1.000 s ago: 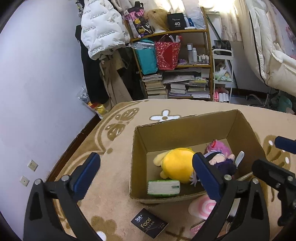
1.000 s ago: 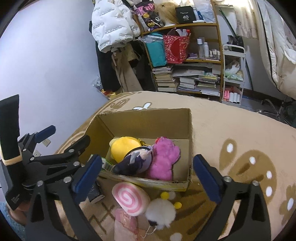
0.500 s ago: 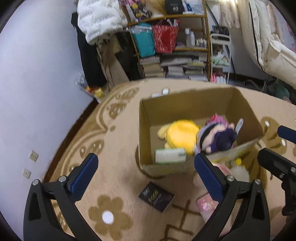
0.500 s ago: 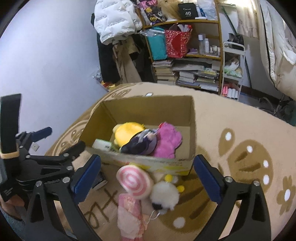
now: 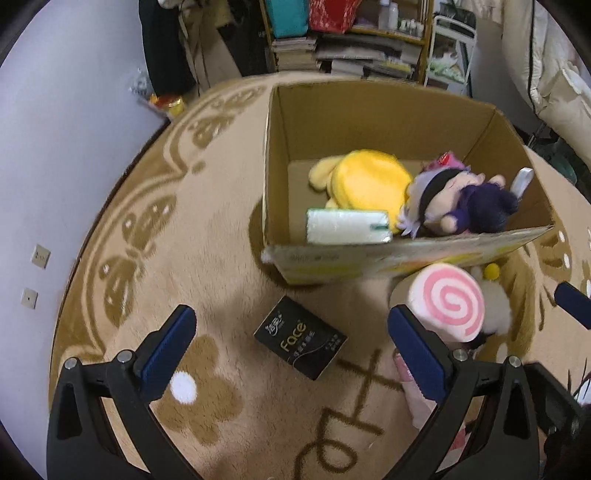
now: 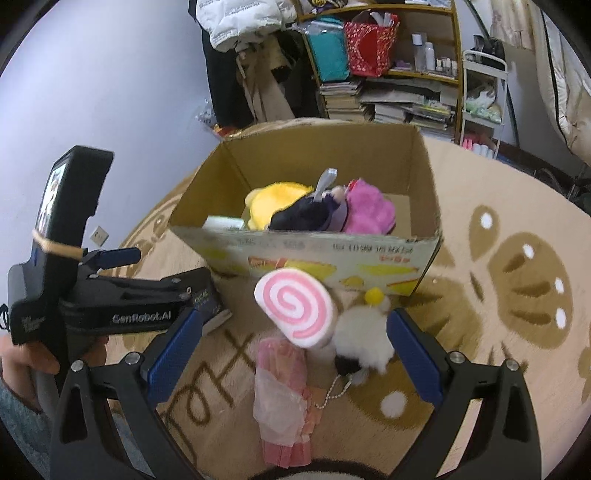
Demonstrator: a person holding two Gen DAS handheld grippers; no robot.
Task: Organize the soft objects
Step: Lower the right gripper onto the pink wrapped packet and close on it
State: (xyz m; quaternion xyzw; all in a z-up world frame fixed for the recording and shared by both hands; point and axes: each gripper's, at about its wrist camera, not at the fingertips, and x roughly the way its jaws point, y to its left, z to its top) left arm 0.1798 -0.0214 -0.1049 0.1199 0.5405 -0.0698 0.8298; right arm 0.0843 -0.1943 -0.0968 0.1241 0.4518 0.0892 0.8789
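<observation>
An open cardboard box (image 5: 380, 114) (image 6: 317, 258) on the rug holds a yellow plush (image 5: 365, 181) (image 6: 275, 201), a purple-haired doll (image 5: 458, 205) (image 6: 314, 214), a pink plush (image 6: 369, 214) and a white-green tissue pack (image 5: 347, 226). In front of the box lie a pink swirl plush (image 5: 448, 301) (image 6: 293, 308), a white fluffy plush (image 6: 364, 339) and a pink bagged item (image 6: 282, 398). A black "face" tissue pack (image 5: 300, 338) lies on the rug. My left gripper (image 5: 291, 349) is open above that black pack. My right gripper (image 6: 291, 356) is open over the swirl and bagged item.
A beige patterned rug (image 5: 147, 236) covers the floor. A cluttered shelf (image 6: 384, 66) with books and bags stands behind the box, with hung jackets (image 6: 236, 22) beside it. A white wall runs along the left. A hand (image 6: 22, 360) holds the left gripper's black body.
Both grippers pulled back and tilted down, so the box moved up in view and the items on the rug in front of it came between the fingers. Both stayed open.
</observation>
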